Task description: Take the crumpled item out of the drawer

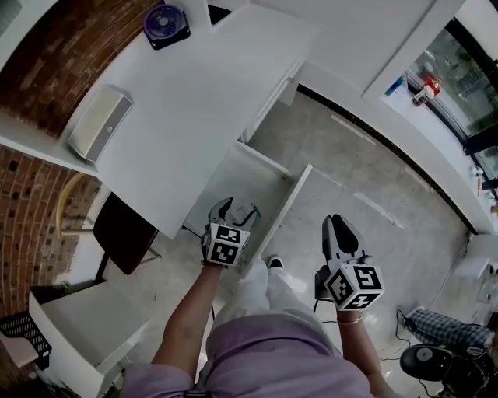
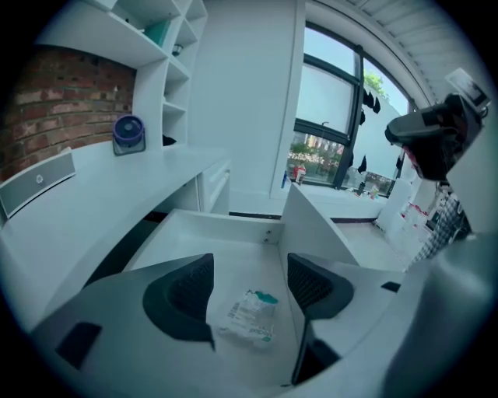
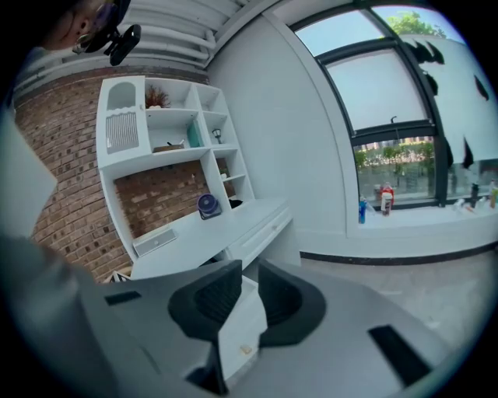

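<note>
Tongs on the left [image 2: 249,284] stand spread wide over the open drawer [image 2: 226,227], tilted downward, their pads touching nothing. Just below and between them the crumpled packet [image 2: 253,317], clear plastic with a teal corner, lies on the drawer floor near the tall front panel [image 2: 311,221]. The right tongs [image 3: 249,299] hang outside the drawer, on the far side of that panel. Their jaws are nearly together, with a thin slit between them and nothing pinched. Farther off, the white bench [image 1: 202,93] carries a pale speaker [image 1: 99,120] and a small purple fan [image 1: 165,23].
</note>
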`<control>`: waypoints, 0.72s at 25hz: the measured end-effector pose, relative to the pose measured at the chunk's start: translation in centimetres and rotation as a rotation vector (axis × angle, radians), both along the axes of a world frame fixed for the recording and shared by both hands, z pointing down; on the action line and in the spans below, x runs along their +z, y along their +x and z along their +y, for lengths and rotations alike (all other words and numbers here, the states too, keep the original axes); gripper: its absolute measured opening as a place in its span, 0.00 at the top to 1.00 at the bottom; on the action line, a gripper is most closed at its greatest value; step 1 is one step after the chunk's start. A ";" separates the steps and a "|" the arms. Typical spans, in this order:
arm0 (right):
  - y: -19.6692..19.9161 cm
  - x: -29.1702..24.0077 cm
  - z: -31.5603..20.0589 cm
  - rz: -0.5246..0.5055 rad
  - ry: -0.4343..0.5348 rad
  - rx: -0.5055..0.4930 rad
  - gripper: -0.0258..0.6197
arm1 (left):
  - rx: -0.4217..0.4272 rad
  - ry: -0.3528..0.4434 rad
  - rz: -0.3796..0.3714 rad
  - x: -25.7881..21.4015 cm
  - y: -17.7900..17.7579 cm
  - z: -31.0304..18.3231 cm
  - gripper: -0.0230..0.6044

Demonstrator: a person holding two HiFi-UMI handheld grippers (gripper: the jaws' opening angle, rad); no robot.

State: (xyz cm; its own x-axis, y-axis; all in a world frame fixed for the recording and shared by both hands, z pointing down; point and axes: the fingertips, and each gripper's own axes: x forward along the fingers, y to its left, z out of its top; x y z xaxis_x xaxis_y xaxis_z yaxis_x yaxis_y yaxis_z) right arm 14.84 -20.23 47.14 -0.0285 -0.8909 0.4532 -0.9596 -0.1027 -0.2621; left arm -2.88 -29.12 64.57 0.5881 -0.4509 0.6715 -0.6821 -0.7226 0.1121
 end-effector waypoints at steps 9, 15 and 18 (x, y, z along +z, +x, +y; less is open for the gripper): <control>1.4 1.7 -0.2 -0.007 -0.049 0.069 0.87 | 0.100 -0.091 -0.099 5.8 1.5 0.5 0.49; 1.7 3.0 -0.1 -0.017 -0.078 0.094 0.87 | 0.138 -0.147 -0.147 8.6 2.0 0.8 0.49; 1.6 3.6 -0.1 -0.021 -0.094 0.103 0.87 | 0.156 -0.178 -0.176 10.1 1.9 1.0 0.49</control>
State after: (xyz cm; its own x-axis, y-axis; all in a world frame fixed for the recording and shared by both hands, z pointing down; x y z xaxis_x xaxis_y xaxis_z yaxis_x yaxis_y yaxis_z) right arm 16.47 -20.31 50.70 0.0508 -0.8435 0.5348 -0.9369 -0.2256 -0.2669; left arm -0.96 -28.14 74.63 0.5087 -0.2298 0.8297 -0.5846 -0.7997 0.1369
